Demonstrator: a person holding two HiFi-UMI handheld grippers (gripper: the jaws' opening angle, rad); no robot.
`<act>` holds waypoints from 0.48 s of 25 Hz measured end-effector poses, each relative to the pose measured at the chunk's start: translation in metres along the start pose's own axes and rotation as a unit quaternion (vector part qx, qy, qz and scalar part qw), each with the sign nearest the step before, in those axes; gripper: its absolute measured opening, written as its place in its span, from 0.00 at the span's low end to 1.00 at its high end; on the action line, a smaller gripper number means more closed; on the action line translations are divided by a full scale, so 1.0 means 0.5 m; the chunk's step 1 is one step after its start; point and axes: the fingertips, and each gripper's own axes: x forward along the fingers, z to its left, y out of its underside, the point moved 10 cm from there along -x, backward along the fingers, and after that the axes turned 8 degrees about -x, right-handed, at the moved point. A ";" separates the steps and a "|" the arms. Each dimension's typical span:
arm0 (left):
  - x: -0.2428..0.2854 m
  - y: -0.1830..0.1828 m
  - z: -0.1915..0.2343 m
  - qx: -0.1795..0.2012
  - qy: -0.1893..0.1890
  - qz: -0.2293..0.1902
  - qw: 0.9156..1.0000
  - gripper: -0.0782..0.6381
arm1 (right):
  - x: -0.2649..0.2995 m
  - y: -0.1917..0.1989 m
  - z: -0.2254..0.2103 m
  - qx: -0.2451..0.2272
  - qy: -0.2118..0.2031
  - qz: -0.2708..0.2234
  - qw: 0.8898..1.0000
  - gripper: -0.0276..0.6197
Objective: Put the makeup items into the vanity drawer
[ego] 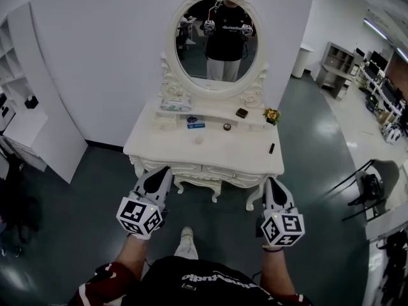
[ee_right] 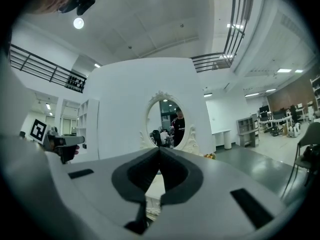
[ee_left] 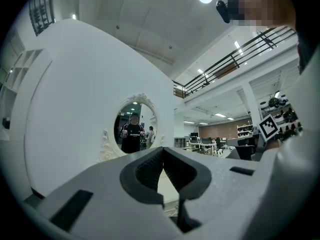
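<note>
The left hand-held gripper [ego: 159,173] and right hand-held gripper [ego: 271,183] hang level before the white counter [ego: 210,153], each with its 2 jaws pressed together on nothing. The counter's drawer [ego: 233,174] is closed. On top lie the makeup items: a black tube [ego: 271,148] at the right edge, then a round jar [ego: 227,127], a blue box [ego: 196,123] and a dark compact [ego: 241,113] below the oval mirror [ego: 217,40].

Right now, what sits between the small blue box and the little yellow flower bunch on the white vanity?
In the head view: a small round dark jar and a dark square case.
</note>
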 end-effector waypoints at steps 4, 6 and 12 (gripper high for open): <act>0.053 -0.006 0.042 0.003 -0.004 -0.002 1.000 0.12 | 0.067 -0.005 -0.009 -0.015 0.008 -0.007 1.000 0.05; 0.080 -0.008 0.060 0.003 -0.004 -0.002 1.000 0.12 | 0.101 -0.006 -0.013 -0.019 0.012 -0.008 1.000 0.05; 0.146 -0.015 0.123 0.013 -0.009 -0.003 1.000 0.12 | 0.195 -0.015 -0.023 -0.025 0.023 -0.013 0.999 0.05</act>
